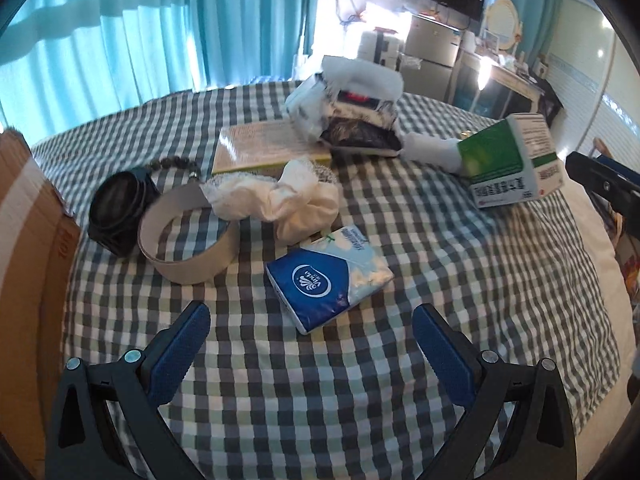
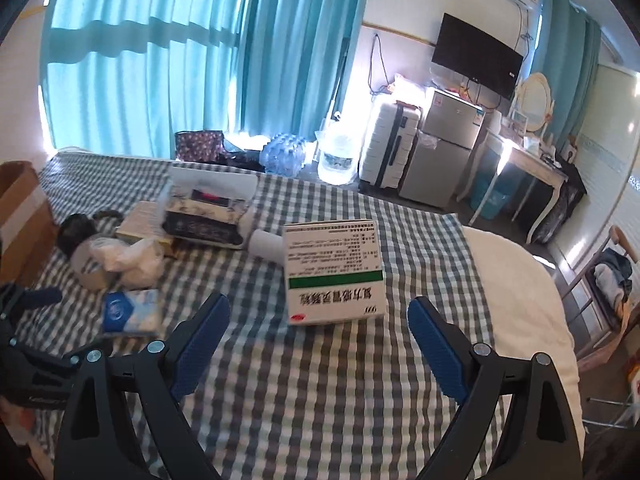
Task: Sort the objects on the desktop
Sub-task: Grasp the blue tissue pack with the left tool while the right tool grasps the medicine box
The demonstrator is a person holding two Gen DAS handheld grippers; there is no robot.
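Vinda-branded tissue pack [image 1: 330, 280], glossy blue and white, is seen on the checked cloth [image 1: 280, 380] just ahead of the left gripper [image 1: 312, 344], jaws spread and empty. Beyond the pack, a green-banded medicine box [image 2: 335, 271] marked "999" is framed by the right gripper [image 2: 318, 336], also spread. Only its view shows a suitcase [image 2: 390, 140].

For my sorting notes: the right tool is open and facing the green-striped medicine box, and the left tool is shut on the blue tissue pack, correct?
Not quite: the left tool is open too, short of the blue tissue pack, as the left wrist view shows. The right tool is indeed open, facing the green-striped medicine box.
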